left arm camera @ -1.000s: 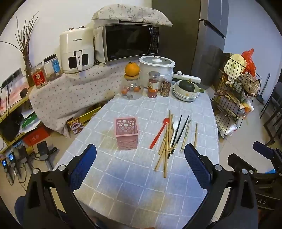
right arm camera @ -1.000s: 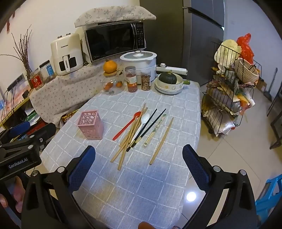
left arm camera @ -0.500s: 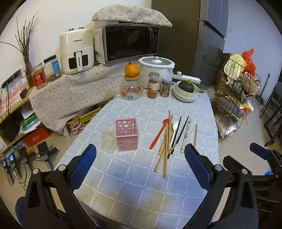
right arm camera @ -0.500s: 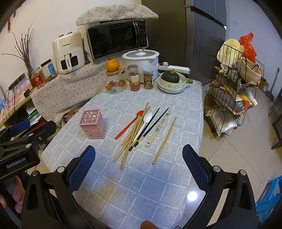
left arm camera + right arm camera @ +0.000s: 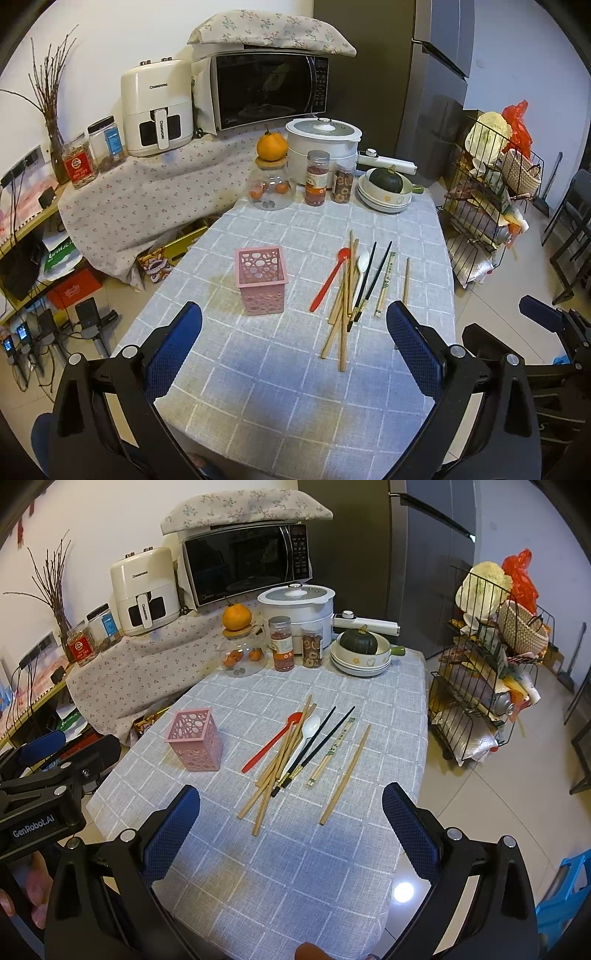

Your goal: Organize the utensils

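A pink perforated holder (image 5: 261, 279) stands upright on the grey checked tablecloth (image 5: 280, 387); it also shows in the right wrist view (image 5: 194, 743). To its right lie loose utensils: a red spoon (image 5: 330, 279), a white spoon (image 5: 360, 275), black chopsticks (image 5: 371, 280), several wooden chopsticks (image 5: 341, 314) and one single wooden chopstick (image 5: 345, 775). My left gripper (image 5: 293, 347) is open and empty above the table's near edge. My right gripper (image 5: 290, 829) is open and empty, near the utensil pile's near end.
At the table's far end stand a glass jar with an orange (image 5: 271, 177), two spice jars (image 5: 317, 178), a white rice cooker (image 5: 323, 146) and stacked bowls with a squash (image 5: 386, 188). A wire rack (image 5: 487, 206) stands right of the table. A microwave (image 5: 264, 90) is behind.
Both grippers have drifted slightly back and up from the table; the view shifts a little. Nothing on the table has moved.
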`<state>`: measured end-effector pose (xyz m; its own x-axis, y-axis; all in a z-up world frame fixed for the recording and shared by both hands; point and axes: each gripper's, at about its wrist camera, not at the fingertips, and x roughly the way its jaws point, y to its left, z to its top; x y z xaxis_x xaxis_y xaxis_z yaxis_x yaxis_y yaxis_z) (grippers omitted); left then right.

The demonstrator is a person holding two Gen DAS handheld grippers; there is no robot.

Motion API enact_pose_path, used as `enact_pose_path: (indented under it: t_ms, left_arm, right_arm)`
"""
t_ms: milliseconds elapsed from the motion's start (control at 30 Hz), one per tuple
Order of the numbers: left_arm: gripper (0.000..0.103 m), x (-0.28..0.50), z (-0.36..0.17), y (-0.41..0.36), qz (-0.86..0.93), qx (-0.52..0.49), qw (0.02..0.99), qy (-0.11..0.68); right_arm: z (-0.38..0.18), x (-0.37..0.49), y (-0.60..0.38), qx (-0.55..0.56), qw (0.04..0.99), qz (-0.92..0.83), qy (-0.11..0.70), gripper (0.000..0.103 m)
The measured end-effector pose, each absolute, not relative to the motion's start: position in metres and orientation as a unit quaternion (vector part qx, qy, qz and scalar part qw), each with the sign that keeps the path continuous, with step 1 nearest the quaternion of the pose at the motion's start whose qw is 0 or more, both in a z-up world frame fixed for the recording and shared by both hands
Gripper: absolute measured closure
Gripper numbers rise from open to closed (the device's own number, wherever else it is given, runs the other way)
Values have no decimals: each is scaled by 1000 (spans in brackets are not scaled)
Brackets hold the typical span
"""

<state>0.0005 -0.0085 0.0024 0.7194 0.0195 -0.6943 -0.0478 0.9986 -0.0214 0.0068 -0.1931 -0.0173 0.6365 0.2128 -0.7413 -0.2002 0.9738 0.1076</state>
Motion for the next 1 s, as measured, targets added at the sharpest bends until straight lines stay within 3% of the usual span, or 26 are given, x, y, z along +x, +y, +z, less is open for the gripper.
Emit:
enact_pose_path:
  t_ms: [1000]
  left_arm:
    - [7, -1, 1, -17, 15, -17, 926, 376]
  right_arm:
    - [-24, 10, -195, 8, 903, 112, 415, 7]
